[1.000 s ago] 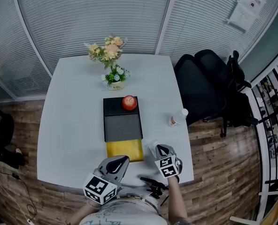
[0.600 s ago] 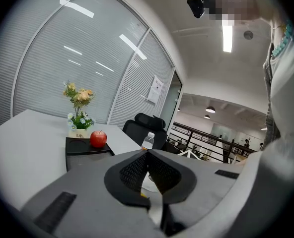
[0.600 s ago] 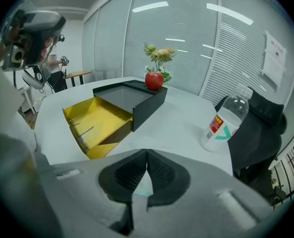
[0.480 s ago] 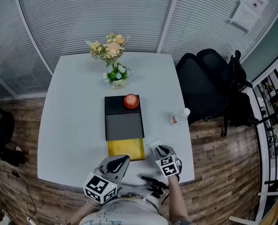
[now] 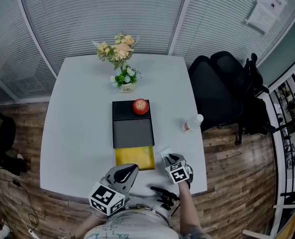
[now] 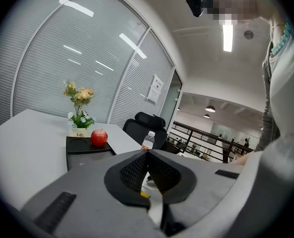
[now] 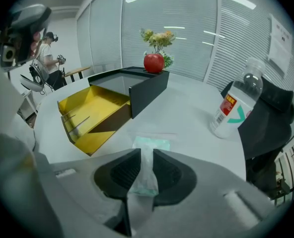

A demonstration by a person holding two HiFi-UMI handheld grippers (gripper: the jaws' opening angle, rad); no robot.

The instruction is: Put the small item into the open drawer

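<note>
The small item is a pale green clear packet (image 7: 152, 144) lying flat on the white table, just right of the open yellow drawer (image 7: 95, 110). My right gripper (image 7: 147, 155) points steeply down over it. Its jaws have just been opening and now stand apart with the packet between them, not clamped. In the head view the right gripper (image 5: 168, 158) sits at the packet (image 5: 164, 153), beside the drawer (image 5: 134, 157). My left gripper (image 5: 130, 169) hovers at the table's near edge, shut and with nothing in it; its jaw tips meet in the left gripper view (image 6: 147, 153).
The drawer slides out of a black box (image 5: 132, 126) with a red apple (image 5: 140, 106) on top. A flower pot (image 5: 123, 86) stands behind it. A water bottle (image 5: 191, 123) stands near the right table edge, with a black office chair (image 5: 222, 93) beyond.
The right gripper has sunk toward the table onto the packet. The left gripper has kept still.
</note>
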